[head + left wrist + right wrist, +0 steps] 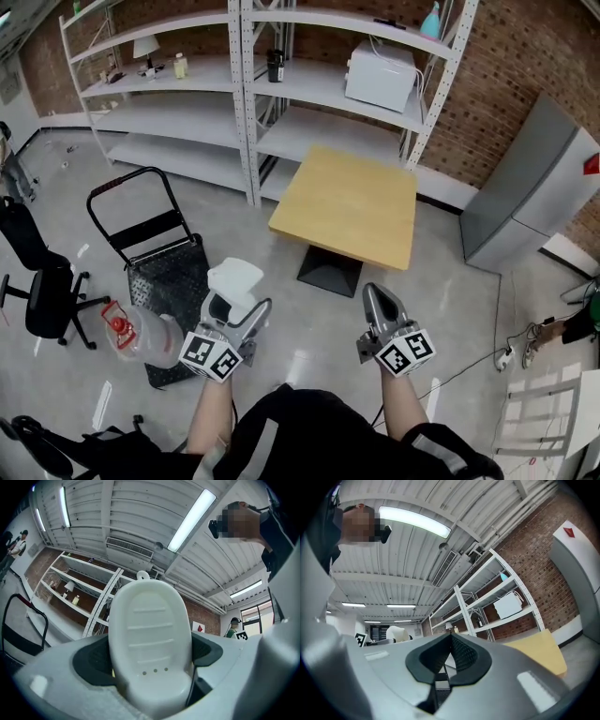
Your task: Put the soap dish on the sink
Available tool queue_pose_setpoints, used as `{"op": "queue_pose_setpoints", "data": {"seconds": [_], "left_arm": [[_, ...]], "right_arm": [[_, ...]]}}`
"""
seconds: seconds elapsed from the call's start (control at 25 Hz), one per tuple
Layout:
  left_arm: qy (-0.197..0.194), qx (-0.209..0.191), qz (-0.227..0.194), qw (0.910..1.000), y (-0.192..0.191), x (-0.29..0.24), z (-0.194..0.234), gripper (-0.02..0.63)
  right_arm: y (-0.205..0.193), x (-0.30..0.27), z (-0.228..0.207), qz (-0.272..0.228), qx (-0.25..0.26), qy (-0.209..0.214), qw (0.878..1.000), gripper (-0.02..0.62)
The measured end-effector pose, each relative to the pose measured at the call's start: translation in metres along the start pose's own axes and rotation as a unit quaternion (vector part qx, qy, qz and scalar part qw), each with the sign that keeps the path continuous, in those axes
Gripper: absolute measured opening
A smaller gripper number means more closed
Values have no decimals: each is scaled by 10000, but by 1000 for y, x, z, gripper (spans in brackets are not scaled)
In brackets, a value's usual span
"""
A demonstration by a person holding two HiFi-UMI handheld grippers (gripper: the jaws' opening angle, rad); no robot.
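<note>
Left gripper (234,314): in the lower left-centre of the head view, held low in front of the person. Its jaws are clenched on the white soap dish (234,279), which stands up out of them. In the left gripper view the soap dish (150,644) fills the centre of the frame. It is oval, with raised ribs and three small holes on the face turned to the camera. A dark jaw pad presses against each of its sides.

Right gripper (382,314): in the lower right-centre of the head view, level with the left and well apart from it. In the right gripper view its jaws are pressed together, pad against pad, with nothing held.

Surroundings, head view: a bare wooden counter (352,202) stands at the centre, beyond both grippers. White metal shelving (244,94) runs across the top of the frame against a brick wall and carries a white microwave (380,75). A black hand cart (150,234) stands at the left, above the left gripper, with a black office chair (42,281) at the far left. A grey cabinet (534,187) stands at the right edge.
</note>
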State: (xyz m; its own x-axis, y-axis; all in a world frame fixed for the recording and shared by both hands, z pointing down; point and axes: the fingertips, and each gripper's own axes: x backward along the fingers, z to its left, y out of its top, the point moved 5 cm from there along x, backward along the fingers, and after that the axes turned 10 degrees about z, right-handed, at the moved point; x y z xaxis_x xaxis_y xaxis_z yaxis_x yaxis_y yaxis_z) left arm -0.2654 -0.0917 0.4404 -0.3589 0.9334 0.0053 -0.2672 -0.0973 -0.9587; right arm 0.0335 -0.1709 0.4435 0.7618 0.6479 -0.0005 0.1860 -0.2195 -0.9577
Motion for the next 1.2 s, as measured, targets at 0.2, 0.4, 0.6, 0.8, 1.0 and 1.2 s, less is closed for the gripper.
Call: {"op": "queue_pose_setpoints", "data": {"seconds": [0.2,0.4,0.6,0.8,1.0,1.2], "left_arm": [[-340,39,36,9994,0,-18,15,462],[-652,227,87,9976,-2,-38,19,463],[-891,487,223,9946,-19,-60,14,463],[-1059,485,392,9924,-28,-85,4,463],[-1054,379,421,9928,-30,-123,-7,462],[-977,226,316,9945,-25,-160,-23,462]], "right_arm": [[3,-3,-2,-80,32,-357,9993,6],[3,1,-5,-147,43,-535,9984,6],[-2,20,-15,-83,19,-887,9960,6],[-1,34,-36,-113,-53,-1151,9933,6],[4,34,-76,-208,-133,-1145,9931,6],[22,30,-125,-358,-117,-1055,9937,6]]}}
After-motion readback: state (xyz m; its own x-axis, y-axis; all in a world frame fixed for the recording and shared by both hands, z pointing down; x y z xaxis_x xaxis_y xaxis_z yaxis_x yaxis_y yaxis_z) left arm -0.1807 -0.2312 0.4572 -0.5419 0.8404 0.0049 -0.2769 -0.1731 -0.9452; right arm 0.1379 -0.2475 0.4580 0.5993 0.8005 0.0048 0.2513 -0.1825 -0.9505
